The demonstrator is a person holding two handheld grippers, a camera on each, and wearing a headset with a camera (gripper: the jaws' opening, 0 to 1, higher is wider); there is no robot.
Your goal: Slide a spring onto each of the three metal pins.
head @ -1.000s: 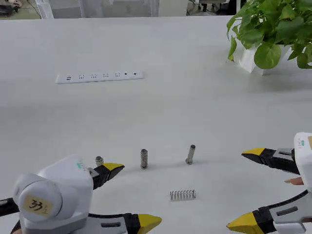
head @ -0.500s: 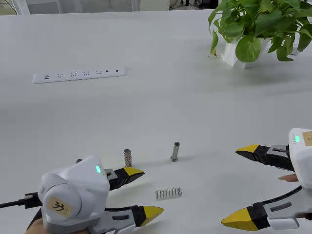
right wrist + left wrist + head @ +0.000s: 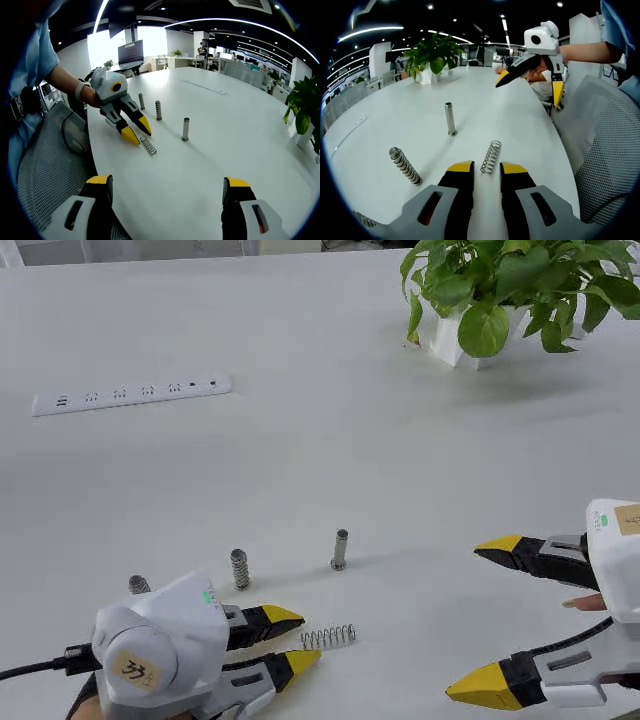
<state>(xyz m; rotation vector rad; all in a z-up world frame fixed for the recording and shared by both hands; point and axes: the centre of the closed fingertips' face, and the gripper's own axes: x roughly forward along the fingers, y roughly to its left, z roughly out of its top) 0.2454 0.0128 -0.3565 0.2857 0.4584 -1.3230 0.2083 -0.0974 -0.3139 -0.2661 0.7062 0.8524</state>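
Observation:
A loose spring point(image 3: 328, 636) lies flat on the white table. My left gripper point(image 3: 296, 637) is open with a narrow gap, and its yellow tips sit right at the spring's point(image 3: 491, 156) near end without closing on it. Behind stands a bare metal pin point(image 3: 340, 549) point(image 3: 450, 119). Two more pins point(image 3: 240, 568) point(image 3: 139, 585) to its left each carry a spring. My right gripper point(image 3: 482, 615) hovers wide open and empty off to the right. In the right gripper view, the left gripper point(image 3: 139, 134) points at the spring point(image 3: 148, 145), with the bare pin point(image 3: 185, 129) beyond.
A white power strip point(image 3: 130, 395) lies at the far left of the table. A potted plant point(image 3: 500, 290) stands at the far right. A mesh chair point(image 3: 607, 150) is beside the table edge.
My left gripper has moved right up to the loose spring and its jaws have narrowed. The right gripper has barely moved. The head camera has shifted, so everything sits further left.

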